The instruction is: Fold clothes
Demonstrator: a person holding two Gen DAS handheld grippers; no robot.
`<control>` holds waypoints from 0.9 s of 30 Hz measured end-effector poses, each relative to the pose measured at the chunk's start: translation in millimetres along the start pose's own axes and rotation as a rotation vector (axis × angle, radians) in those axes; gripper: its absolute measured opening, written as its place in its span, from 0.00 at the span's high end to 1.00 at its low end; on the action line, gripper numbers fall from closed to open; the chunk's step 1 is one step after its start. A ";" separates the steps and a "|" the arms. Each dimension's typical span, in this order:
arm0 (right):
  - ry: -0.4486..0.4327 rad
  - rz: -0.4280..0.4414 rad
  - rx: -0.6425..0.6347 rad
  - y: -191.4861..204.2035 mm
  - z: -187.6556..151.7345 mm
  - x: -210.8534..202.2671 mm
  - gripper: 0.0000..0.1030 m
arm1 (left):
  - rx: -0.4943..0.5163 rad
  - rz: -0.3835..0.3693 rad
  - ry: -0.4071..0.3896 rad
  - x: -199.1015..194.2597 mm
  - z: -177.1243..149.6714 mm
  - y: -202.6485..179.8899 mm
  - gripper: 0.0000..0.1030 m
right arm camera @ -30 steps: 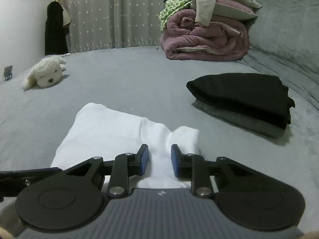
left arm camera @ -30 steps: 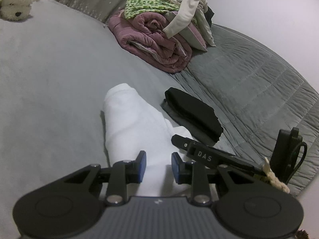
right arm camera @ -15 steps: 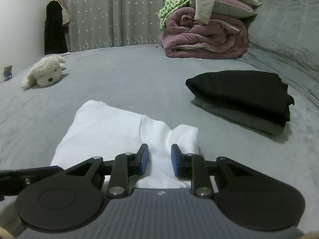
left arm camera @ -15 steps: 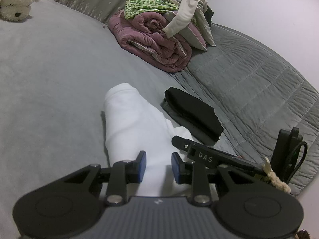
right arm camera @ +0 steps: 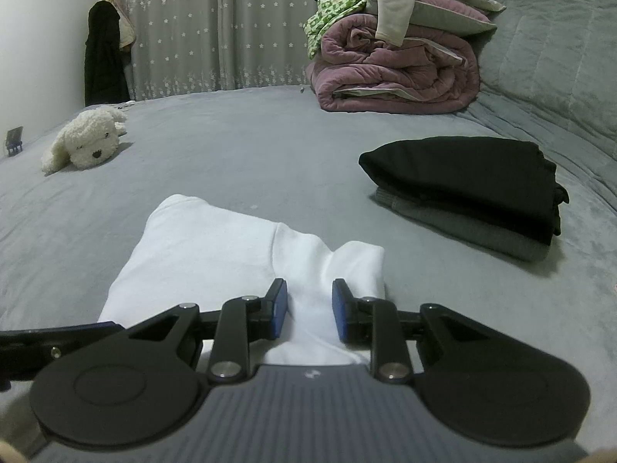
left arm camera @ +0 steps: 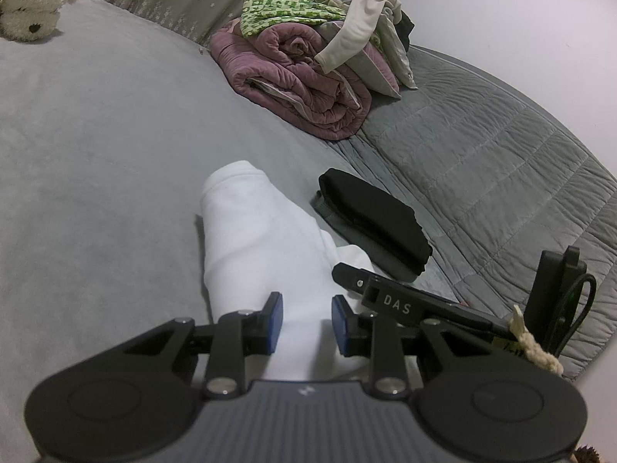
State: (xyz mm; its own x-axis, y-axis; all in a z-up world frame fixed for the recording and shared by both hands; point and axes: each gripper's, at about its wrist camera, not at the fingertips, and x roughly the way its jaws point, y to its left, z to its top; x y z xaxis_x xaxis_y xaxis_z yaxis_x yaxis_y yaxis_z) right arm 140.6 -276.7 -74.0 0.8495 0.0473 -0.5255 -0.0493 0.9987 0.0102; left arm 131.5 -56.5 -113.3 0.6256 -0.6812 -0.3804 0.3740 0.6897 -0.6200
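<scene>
Two hand-held grippers, left (left arm camera: 306, 322) and right (right arm camera: 309, 310), both parted over one white garment (right arm camera: 216, 254); contact unclear. Two folded pieces (right arm camera: 468, 189) beside.

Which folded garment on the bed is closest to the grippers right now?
The white garment, lying directly under both grippers' open jaws. The folded black one sits farther off to the right, atop a grey one.

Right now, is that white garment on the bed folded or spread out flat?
Folded. The white garment lies as a compact layered bundle with a rounded doubled edge on the bed, though its near end looks bunched.
</scene>
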 end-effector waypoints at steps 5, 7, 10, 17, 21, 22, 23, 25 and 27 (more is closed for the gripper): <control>0.000 -0.002 0.004 0.6 0.3 -1.4 0.74 | -0.027 0.000 0.012 0.1 5.7 0.9 0.72; -0.002 -0.003 0.001 1.7 0.2 -1.7 0.74 | -0.024 0.010 0.015 4.7 11.9 -0.3 0.73; -0.004 -0.006 -0.002 3.6 0.9 -1.8 0.73 | -0.006 0.031 0.016 14.3 22.7 -3.4 0.73; 0.002 0.006 0.012 0.5 1.6 -3.6 0.73 | 0.028 0.080 0.017 37.4 47.3 -8.4 0.73; 0.006 0.001 0.018 3.0 2.6 -3.8 0.72 | 0.024 0.098 0.017 50.4 54.8 -4.7 0.73; 0.007 0.000 0.018 3.8 2.8 -3.7 0.72 | 0.023 0.108 0.014 53.1 56.6 -3.7 0.73; 0.008 -0.001 0.017 4.4 2.9 -3.8 0.72 | 0.021 0.123 0.008 55.0 58.4 -2.1 0.73; 0.008 0.003 0.020 4.1 3.0 -4.4 0.71 | 0.002 0.137 0.003 58.5 62.5 3.6 0.73; 0.008 0.007 0.027 2.9 2.9 -5.1 0.71 | -0.028 0.151 -0.003 60.2 66.1 9.7 0.73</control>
State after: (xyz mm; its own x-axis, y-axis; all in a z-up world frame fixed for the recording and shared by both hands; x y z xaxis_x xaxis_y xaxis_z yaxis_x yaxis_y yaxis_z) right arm 137.6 -274.0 -68.8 0.8450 0.0544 -0.5320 -0.0411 0.9985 0.0367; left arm 218.1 -74.6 -96.8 0.6755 -0.5691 -0.4688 0.2563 0.7774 -0.5744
